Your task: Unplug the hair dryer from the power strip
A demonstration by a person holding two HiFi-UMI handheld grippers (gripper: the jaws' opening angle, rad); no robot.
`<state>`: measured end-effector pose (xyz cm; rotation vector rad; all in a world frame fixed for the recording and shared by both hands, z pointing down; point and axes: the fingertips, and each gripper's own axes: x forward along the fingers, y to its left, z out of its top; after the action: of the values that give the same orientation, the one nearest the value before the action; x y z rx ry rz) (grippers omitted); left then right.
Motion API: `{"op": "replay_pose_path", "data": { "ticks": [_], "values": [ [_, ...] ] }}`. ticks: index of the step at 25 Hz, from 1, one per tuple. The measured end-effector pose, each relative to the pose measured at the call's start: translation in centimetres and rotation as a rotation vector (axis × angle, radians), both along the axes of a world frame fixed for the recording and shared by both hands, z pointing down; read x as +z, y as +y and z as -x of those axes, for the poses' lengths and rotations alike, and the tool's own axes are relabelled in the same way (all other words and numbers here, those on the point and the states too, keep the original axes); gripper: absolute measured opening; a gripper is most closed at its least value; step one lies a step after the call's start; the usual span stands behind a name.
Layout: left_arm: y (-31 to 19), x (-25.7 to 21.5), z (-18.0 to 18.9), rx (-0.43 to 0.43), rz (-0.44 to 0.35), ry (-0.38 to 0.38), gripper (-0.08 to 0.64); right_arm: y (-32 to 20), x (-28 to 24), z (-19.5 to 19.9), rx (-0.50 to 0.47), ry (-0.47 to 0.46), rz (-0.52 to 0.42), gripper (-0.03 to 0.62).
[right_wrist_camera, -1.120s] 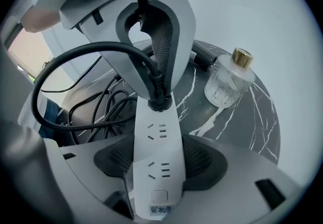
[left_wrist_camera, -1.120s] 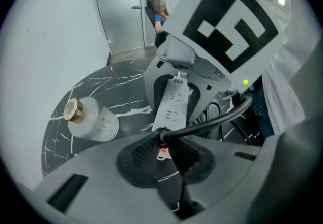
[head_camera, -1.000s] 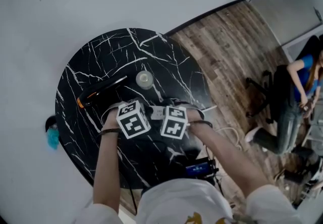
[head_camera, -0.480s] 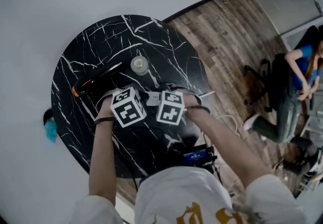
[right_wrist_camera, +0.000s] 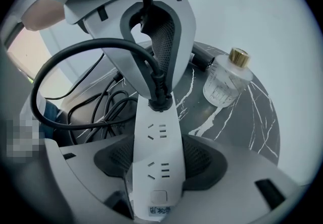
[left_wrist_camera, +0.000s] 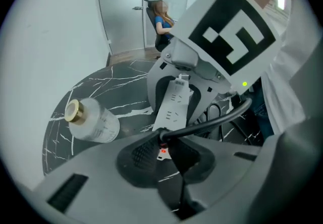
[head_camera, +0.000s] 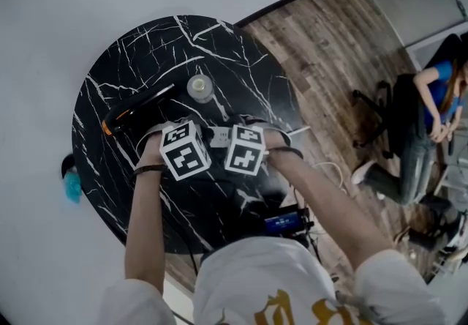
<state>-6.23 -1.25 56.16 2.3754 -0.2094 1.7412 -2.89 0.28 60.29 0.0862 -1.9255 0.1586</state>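
A white power strip (right_wrist_camera: 154, 162) lies on the round black marble table (head_camera: 124, 60). My right gripper (right_wrist_camera: 157, 160) is shut on its near end, pads pressing on both sides. A black plug (right_wrist_camera: 159, 100) sits in the strip's far socket, and its cable (right_wrist_camera: 75, 51) loops off to the left. My left gripper (left_wrist_camera: 164, 142) is shut on that plug (left_wrist_camera: 162, 137), pointing steeply down. In the head view both grippers, left (head_camera: 186, 151) and right (head_camera: 245, 149), meet over the strip (head_camera: 219, 137). The black hair dryer (head_camera: 131, 113) with its orange mark lies behind them to the left.
A clear bottle with a gold cap (head_camera: 199, 87) stands just behind the strip. Coiled black cables (right_wrist_camera: 96, 102) lie by the table's edge. A small device with a blue screen (head_camera: 285, 222) sits near the front. A person (head_camera: 431, 118) sits on a chair at the far right.
Both grippers keep their hold on the strip and the plug. Only the head view has shifted, so the table sits a little higher in the frame.
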Motion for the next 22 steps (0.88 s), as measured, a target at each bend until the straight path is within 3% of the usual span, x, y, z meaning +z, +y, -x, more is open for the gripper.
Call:
{"op": "replay_pose_path", "data": {
  "ticks": [3, 8, 13, 18, 22],
  "values": [
    [0.12, 0.16, 0.18, 0.001, -0.024, -0.020, 0.051, 0.06, 0.02, 0.00, -0.004, 0.003, -0.003, 0.267],
    [-0.15, 0.07, -0.11, -0.019, 0.068, 0.040, 0.052, 0.00, 0.06, -0.24, 0.015, 0.004, 0.000, 0.267],
    [0.04, 0.07, 0.06, -0.012, -0.017, 0.000, 0.051, 0.12, 0.06, -0.10, 0.011, -0.006, 0.005, 0.267],
    [-0.18, 0.17, -0.12, -0.048, 0.065, 0.057, 0.054, 0.04, 0.13, -0.13, 0.020, -0.007, 0.000, 0.267],
    [-0.23, -0.03, -0.01, -0.005, -0.003, -0.010, 0.052, -0.05, 0.10, -0.05, 0.032, -0.008, 0.004, 0.267]
  ]
}}
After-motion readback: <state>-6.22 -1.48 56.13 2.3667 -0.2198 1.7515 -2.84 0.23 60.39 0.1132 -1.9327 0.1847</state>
